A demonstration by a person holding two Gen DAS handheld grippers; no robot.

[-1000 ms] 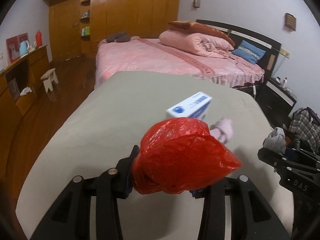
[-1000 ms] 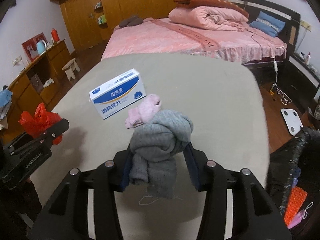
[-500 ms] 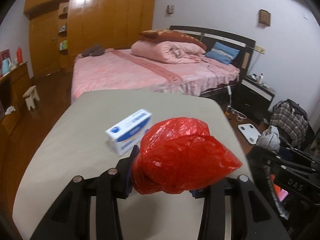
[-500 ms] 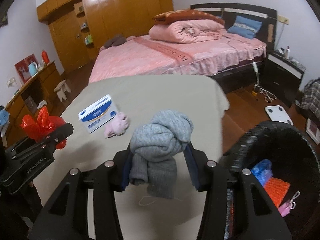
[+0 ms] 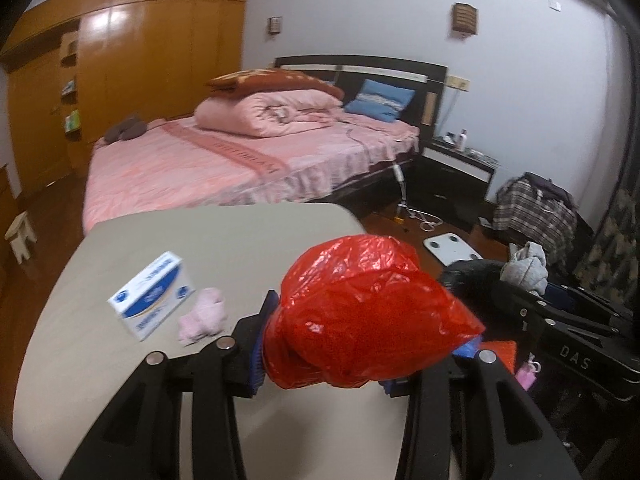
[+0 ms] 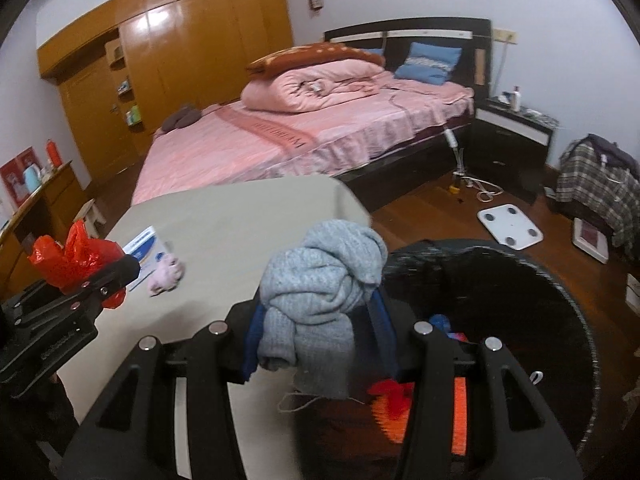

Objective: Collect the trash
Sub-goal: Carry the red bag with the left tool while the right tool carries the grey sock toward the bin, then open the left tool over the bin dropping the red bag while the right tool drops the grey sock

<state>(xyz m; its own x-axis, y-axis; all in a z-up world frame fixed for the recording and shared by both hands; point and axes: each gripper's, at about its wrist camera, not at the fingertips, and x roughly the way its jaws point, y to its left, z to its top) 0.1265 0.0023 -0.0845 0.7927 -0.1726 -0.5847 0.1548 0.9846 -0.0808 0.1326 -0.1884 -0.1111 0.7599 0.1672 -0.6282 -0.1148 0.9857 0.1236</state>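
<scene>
My left gripper (image 5: 324, 364) is clamped on a crumpled red plastic bag (image 5: 360, 312), which bulges out well past both blue-padded fingers; it hangs over the near right part of the beige table (image 5: 224, 240). In the right wrist view the same bag (image 6: 76, 264) shows at the left edge, held above the table's near left side.

My right gripper (image 6: 320, 336) is closed on a bundled grey knitted sock (image 6: 320, 292), with loose threads trailing below it. It sits at the table's right edge, just beside the rim of the black woven basket (image 6: 560, 280). I cannot tell whether the sock is over the table or over the basket. The basket stands on the floor against the table's right side and already holds orange, red and blue items.

On the table lie a white and blue box (image 5: 154, 300) and a small pink sock (image 5: 202, 314), touching or nearly touching, the sock to the box's right. Beyond the table stands a bed (image 6: 312, 140) with pink covers.
</scene>
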